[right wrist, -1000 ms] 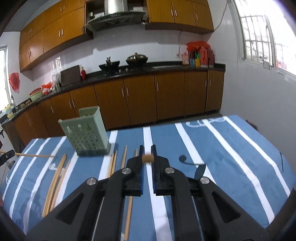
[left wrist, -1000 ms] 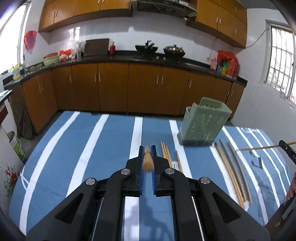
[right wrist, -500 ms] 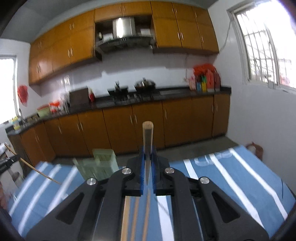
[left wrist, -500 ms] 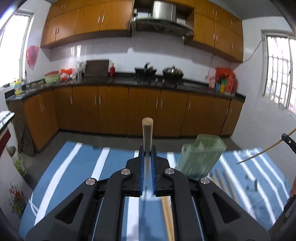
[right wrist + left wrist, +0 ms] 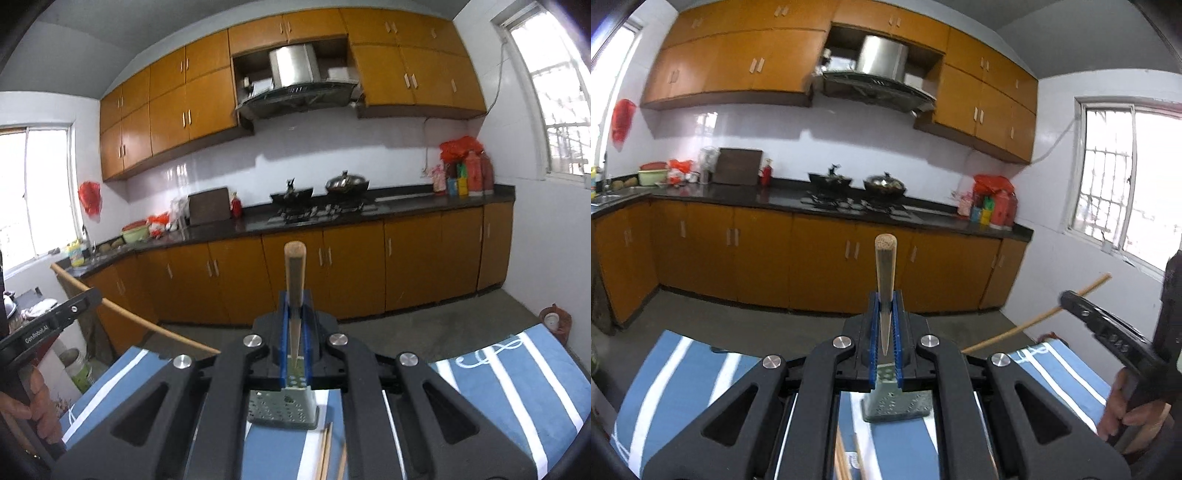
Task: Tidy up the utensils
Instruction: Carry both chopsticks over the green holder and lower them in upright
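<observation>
My left gripper (image 5: 885,314) is shut on a wooden chopstick (image 5: 885,266) that points forward and up, well above the table. My right gripper (image 5: 294,314) is shut on another wooden chopstick (image 5: 294,273), held the same way. The green perforated utensil holder (image 5: 897,404) stands on the blue striped tablecloth, below and just beyond the left gripper; in the right wrist view the holder (image 5: 282,408) sits below the right gripper. Each gripper shows in the other's view: the right one (image 5: 1108,328) at right, the left one (image 5: 48,325) at left. More chopsticks (image 5: 325,454) lie on the cloth.
The blue cloth with white stripes (image 5: 683,376) covers the table. Beyond it are the floor, orange kitchen cabinets (image 5: 757,254), a dark counter with woks (image 5: 882,184) and bottles (image 5: 993,206). A white bucket (image 5: 77,365) stands left of the table.
Both grippers have risen and tilted upward with their chopsticks. The table and holder have dropped low in both views, and the kitchen wall fills the frames.
</observation>
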Action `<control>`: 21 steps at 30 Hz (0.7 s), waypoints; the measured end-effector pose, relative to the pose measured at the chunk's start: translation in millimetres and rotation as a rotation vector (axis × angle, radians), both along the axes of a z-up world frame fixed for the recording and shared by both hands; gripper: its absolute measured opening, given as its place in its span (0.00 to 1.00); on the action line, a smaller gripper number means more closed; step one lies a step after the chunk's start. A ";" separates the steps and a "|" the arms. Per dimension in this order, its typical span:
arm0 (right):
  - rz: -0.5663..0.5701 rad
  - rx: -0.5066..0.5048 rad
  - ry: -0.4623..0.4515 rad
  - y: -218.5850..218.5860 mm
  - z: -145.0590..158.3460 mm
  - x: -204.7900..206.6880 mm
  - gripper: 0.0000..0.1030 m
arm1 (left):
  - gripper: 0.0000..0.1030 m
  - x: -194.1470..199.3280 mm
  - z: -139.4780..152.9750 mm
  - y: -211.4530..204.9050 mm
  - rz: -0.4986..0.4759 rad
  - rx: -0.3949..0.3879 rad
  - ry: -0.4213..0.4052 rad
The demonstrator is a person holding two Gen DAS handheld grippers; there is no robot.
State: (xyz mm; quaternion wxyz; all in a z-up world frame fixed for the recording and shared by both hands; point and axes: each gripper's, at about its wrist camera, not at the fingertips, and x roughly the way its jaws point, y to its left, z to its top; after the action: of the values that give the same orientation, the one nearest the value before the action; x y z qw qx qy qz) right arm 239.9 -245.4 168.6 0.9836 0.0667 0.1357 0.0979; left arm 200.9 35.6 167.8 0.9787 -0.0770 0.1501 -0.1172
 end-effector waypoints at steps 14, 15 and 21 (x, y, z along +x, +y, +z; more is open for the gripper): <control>0.025 0.020 0.208 13.4 -45.9 68.4 0.07 | 0.07 64.4 -46.5 -12.1 -0.052 0.049 0.206; 0.025 0.018 0.212 13.3 -47.7 70.7 0.07 | 0.07 67.7 -51.0 -10.7 -0.056 0.040 0.222; 0.015 0.018 0.220 13.7 -53.7 76.3 0.23 | 0.09 74.7 -58.8 -8.7 -0.039 0.023 0.242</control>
State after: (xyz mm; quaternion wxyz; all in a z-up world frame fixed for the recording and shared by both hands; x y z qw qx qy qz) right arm 316.1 -231.6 114.9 0.9614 0.0851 0.2423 0.0985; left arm 275.7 26.9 109.1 0.9519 -0.0764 0.2696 -0.1241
